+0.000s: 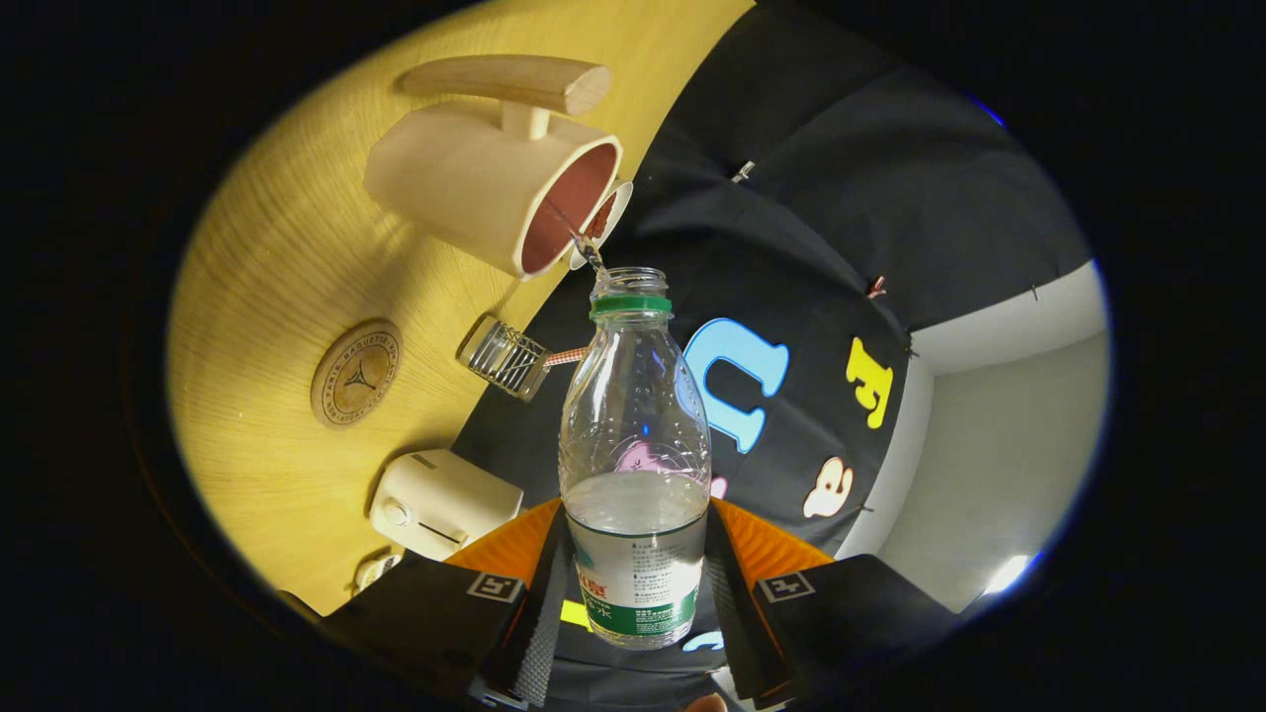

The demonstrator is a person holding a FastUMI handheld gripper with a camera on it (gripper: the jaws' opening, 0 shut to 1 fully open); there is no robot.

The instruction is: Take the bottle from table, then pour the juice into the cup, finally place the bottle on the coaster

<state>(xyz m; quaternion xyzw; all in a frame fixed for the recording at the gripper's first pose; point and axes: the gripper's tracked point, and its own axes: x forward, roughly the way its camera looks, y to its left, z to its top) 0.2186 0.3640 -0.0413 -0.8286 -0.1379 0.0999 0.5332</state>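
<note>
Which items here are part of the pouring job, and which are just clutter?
Job: bottle, clamped between the gripper fingers and pouring a thin stream; cup; coaster.
Clutter: glass jar, white box, small white dish behind the cup.

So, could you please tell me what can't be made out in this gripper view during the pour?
- Cup fill level: the interior faces sideways, so the liquid inside is not visible.
- Bottle base: hidden between the fingers.
- White appliance: partly covered by the gripper, so its type is unclear.
- Coaster print: too small to read.
</note>
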